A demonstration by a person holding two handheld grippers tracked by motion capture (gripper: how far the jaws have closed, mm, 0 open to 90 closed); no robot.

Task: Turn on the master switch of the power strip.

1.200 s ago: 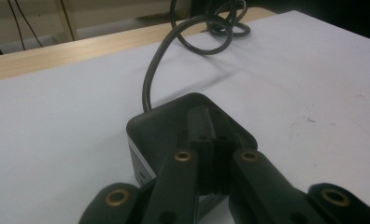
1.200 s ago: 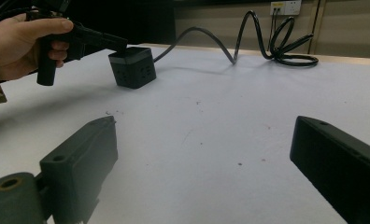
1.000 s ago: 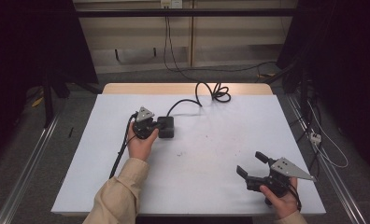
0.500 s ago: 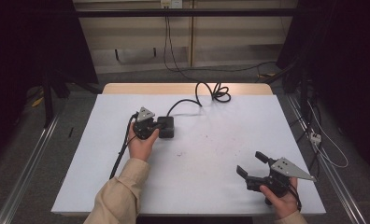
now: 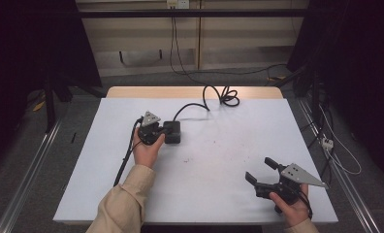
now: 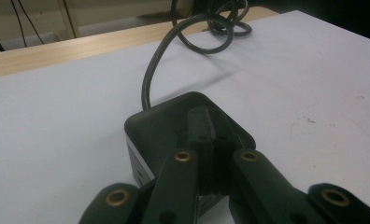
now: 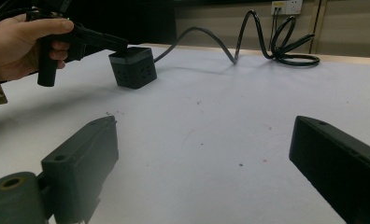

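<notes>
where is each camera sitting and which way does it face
High view: above the near edge, looking forward and down on the table; both forearms and grippers show.
Left gripper view: on the left gripper, looking along shut jaws resting on the black cube.
Right gripper view: on the right gripper, low, open jaws facing across the table.
All three share the cube and its cable.

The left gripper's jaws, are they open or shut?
Shut. In the left gripper view, the left gripper has its two black jaws pressed together, no gap between, tips over the top of the black cube.
</notes>
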